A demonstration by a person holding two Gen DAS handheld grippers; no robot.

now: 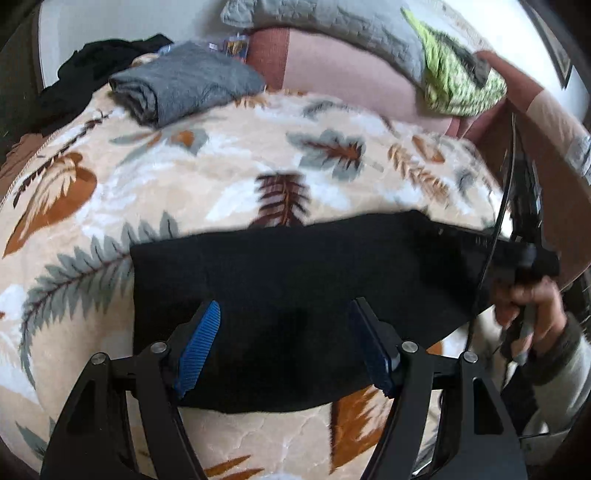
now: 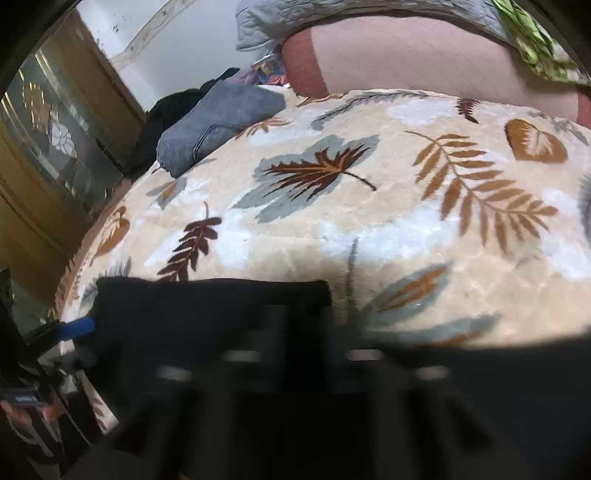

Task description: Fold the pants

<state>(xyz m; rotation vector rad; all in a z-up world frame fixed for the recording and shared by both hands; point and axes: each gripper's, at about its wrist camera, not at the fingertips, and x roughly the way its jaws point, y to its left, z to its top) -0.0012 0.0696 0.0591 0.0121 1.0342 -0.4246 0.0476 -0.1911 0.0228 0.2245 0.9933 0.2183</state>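
The black pants (image 1: 295,288) lie folded into a flat band on a leaf-patterned blanket (image 1: 221,177). My left gripper (image 1: 284,347) hovers open over their near-left part, its blue pads (image 1: 201,347) spread wide with nothing pinched between them. At the pants' right end a hand holds my right gripper (image 1: 517,258). In the right wrist view the pants (image 2: 210,314) fill the lower left, and the right gripper (image 2: 299,314) is badly blurred. Its fingers stand close together at the cloth's right edge, and it looks shut on that edge. The left gripper's blue pad (image 2: 75,328) shows at the pants' left edge.
A folded grey garment (image 1: 184,88) and a black heap (image 1: 92,70) lie at the bed's far left. A pink bolster (image 1: 332,74), a grey quilt (image 1: 332,22) and a green-yellow garment (image 1: 454,77) line the back. A wooden cabinet (image 2: 55,147) stands past the left edge.
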